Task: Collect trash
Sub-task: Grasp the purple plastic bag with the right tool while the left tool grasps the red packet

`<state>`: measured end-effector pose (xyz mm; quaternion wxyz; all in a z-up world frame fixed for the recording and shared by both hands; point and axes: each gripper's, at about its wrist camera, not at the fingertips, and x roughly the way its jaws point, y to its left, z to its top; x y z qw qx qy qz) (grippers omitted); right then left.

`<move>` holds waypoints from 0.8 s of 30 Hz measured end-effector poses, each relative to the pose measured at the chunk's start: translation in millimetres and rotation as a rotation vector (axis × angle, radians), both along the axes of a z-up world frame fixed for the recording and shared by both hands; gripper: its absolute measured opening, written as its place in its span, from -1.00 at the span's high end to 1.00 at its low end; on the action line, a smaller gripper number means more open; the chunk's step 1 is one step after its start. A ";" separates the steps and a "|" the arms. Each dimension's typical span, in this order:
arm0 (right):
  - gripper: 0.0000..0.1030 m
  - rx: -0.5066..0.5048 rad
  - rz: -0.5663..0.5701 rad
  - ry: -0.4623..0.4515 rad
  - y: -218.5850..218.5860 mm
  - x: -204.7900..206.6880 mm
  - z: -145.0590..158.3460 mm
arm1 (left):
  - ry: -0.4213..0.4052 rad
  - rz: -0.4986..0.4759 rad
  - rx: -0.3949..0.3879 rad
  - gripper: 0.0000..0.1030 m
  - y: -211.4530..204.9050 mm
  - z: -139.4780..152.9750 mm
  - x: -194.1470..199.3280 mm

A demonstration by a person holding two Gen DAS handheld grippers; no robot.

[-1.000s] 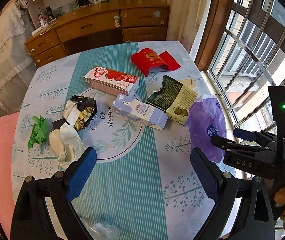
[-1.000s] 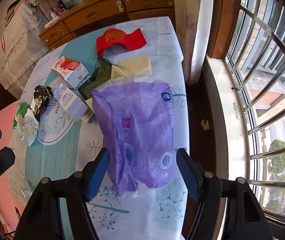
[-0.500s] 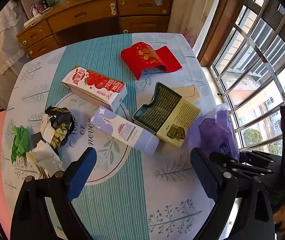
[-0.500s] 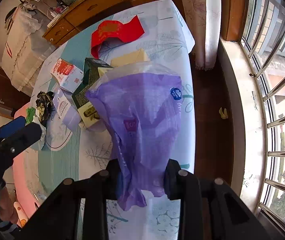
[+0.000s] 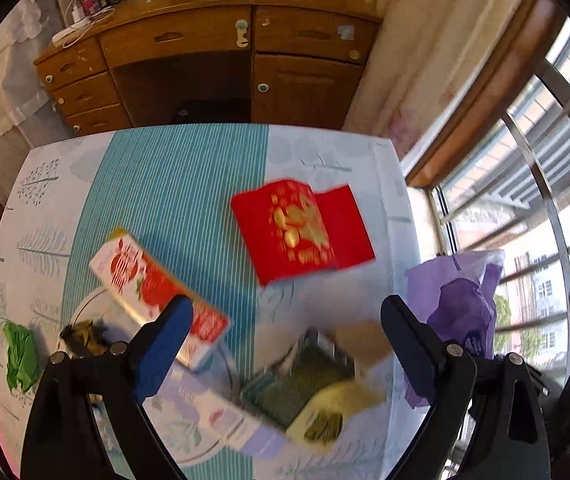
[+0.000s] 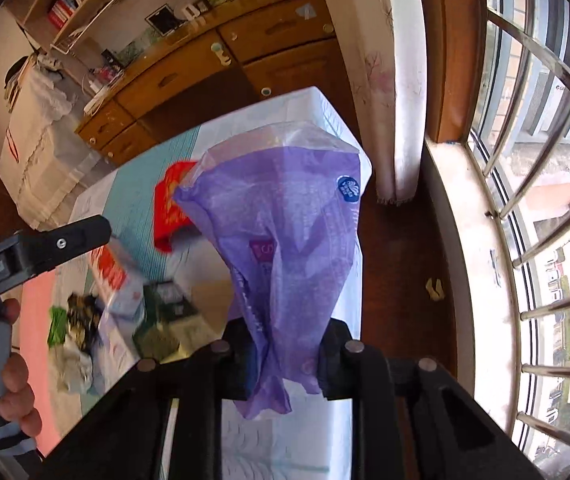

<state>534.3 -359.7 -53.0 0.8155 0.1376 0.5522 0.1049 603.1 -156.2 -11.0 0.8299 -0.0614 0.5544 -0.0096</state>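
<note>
My right gripper (image 6: 281, 364) is closing its jaws on the bottom of a purple plastic bag (image 6: 285, 240), and the pads pinch it. The bag hangs lifted above the table's right edge, and it also shows at the right of the left wrist view (image 5: 461, 304). My left gripper (image 5: 285, 320) stands open over the table with nothing between its fingers. Below it lie a strawberry milk carton (image 5: 149, 280), a lilac carton (image 5: 221, 412) and an open green box (image 5: 309, 384). A red packet (image 5: 301, 228) lies farther back.
A green wrapper (image 5: 21, 356) and a dark crumpled foil wrapper (image 5: 85, 336) lie at the table's left. The table (image 5: 165, 184) wears a teal striped cloth. A wooden desk (image 5: 205, 40) stands behind it, and a barred window (image 6: 545, 200) and curtain (image 6: 397, 80) are close on the right.
The right gripper's jaws closed on the purple bag and lifted it off the table. The left gripper moved toward the far side of the table, still open.
</note>
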 end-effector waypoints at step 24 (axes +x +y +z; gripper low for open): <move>0.61 0.011 -0.027 -0.021 7.2 52.2 -12.5 | 0.160 0.149 -0.075 0.63 -0.9 -93.2 77.9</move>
